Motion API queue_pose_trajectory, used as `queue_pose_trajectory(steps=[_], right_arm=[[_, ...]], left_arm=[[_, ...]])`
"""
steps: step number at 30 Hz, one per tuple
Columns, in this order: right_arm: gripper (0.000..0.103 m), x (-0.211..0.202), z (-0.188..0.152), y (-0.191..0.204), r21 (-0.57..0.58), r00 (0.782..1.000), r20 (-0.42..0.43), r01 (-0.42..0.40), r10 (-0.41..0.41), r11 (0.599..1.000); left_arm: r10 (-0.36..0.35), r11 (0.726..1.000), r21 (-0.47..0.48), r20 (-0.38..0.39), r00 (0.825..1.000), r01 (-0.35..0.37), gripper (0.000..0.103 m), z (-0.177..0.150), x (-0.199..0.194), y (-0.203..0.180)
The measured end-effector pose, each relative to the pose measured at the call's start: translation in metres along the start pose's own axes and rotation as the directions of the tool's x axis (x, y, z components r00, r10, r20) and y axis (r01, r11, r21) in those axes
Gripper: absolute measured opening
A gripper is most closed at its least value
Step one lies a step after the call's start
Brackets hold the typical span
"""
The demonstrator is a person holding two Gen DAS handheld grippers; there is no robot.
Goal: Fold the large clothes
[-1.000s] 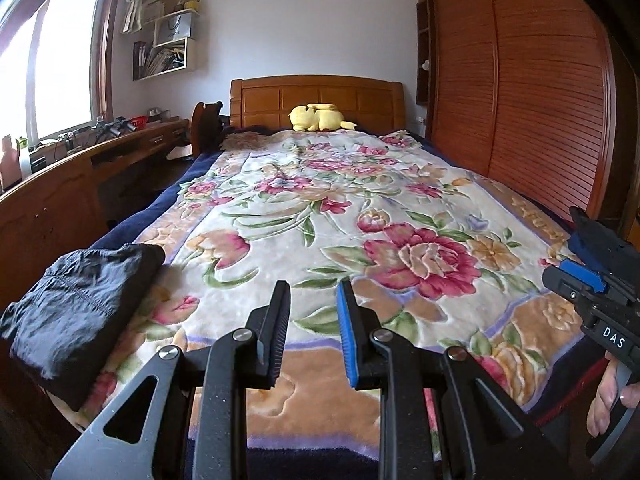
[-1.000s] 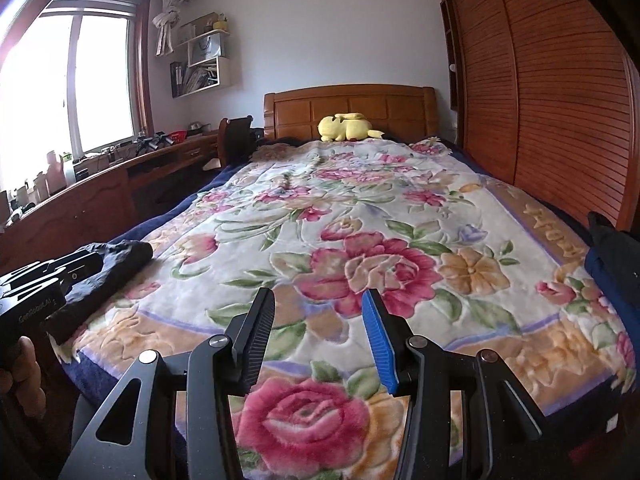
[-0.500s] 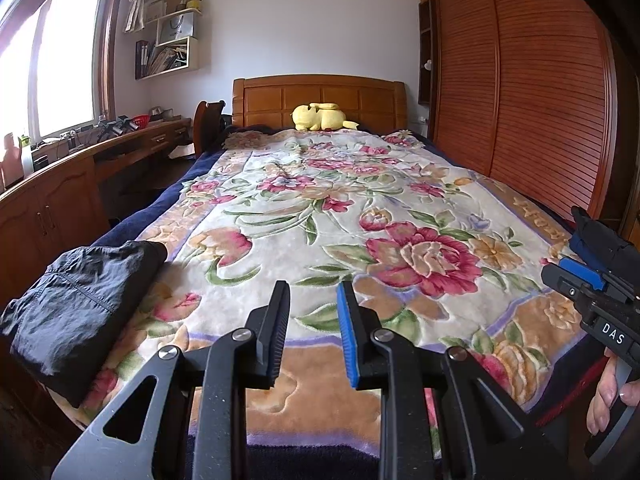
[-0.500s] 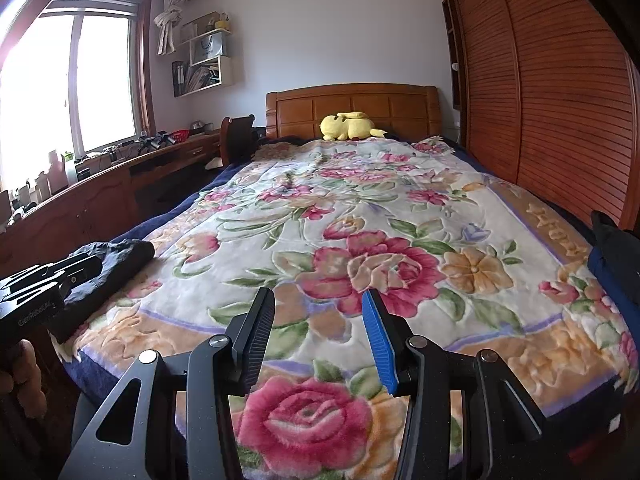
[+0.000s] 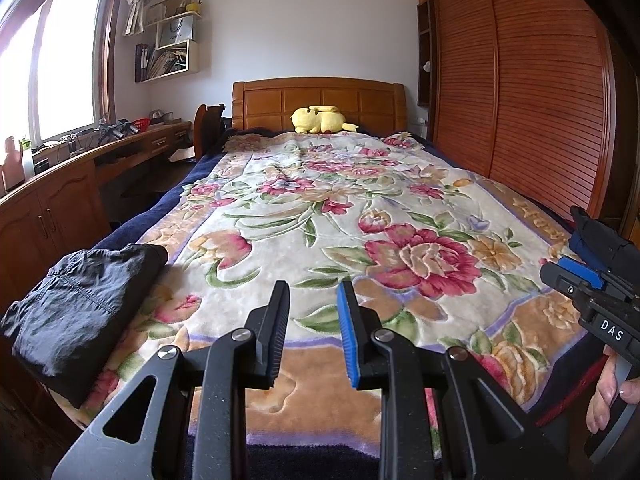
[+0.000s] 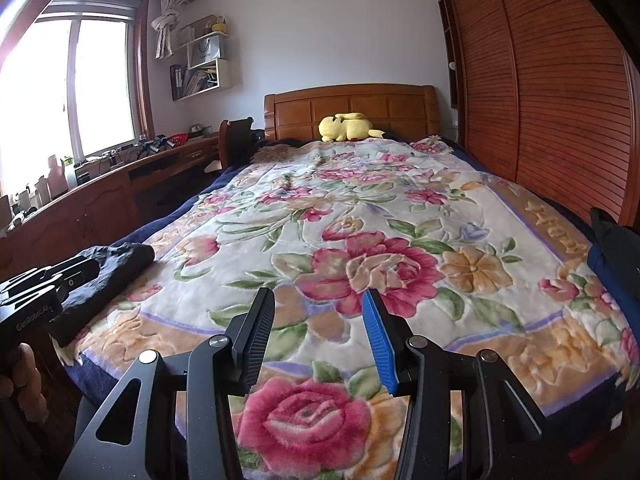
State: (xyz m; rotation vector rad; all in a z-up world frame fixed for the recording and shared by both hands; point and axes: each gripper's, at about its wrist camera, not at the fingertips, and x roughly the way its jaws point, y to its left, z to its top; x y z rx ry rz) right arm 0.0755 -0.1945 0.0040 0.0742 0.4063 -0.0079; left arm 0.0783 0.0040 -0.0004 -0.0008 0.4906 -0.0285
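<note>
Both claws hung over the foot edge of the bed, each with nothing between its jaws. On the left gripper [image 5: 313, 292] the jaws stood apart by a narrow gap, one black ribbed pad and one blue pad [image 5: 347, 328] facing each other above the blanket's orange border. On the right gripper [image 6: 319, 300] the gap was clearly wider, its blue pad [image 6: 378, 340] over a large pink rose in the pattern. Neither claw touched the bedding.

Beneath them lay the plush floral blanket [image 5: 360, 216], cream with pink roses, green leaves and an orange border, spread flat across the wooden bed up to its panelled headboard [image 5: 320, 100].

At the bed's near left corner sat a folded dark navy garment [image 5: 80, 308], partly overhanging the left edge; the right wrist view showed it [image 6: 116, 268] just behind the left tool's body. At the near right edge lay another dark bundle with a blue part [image 6: 616, 264], its shape too cut off to make out.

A yellow plush toy [image 5: 320, 119] rested at the head edge against the headboard. A slatted wooden wardrobe [image 5: 540, 100] ran along the right side, a long wooden desk [image 5: 60, 184] under the window [image 5: 52, 60] along the left.
</note>
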Motion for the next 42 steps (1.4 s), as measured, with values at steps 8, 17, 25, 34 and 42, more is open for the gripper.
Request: queue_pose_trajectory(steps=[8,17,25,34,42], right_arm=[[0.047,0.0000,0.0011,0.0017,0.006,1.000,0.000,0.001,-0.001,1.000],[0.047,0.0001,0.0014,0.0024,0.007,1.000,0.001,0.000,0.000,1.000],[0.047,0.0000,0.0017,0.0025,0.008,1.000,0.002,0.001,-0.001,1.000],[0.047,-0.0002,0.0022,0.0022,0.008,1.000,0.002,0.002,-0.002,1.000],[0.047,-0.0003,0.0029,0.0027,0.011,1.000,0.002,0.003,-0.003,1.000]], left_arm=[[-0.002,1.000,-0.003,0.000,1.000,0.002,0.025,0.0009,-0.0007,0.0003],[0.000,1.000,-0.003,0.001,1.000,0.001,0.026,0.0016,-0.0011,0.0001],[0.001,1.000,-0.002,0.007,1.000,-0.001,0.026,0.0026,-0.0025,-0.0010],[0.005,1.000,-0.004,0.010,1.000,-0.005,0.026,0.0038,-0.0042,-0.0033],[0.005,1.000,-0.004,0.011,1.000,-0.005,0.027,0.0034,-0.0042,-0.0038]])
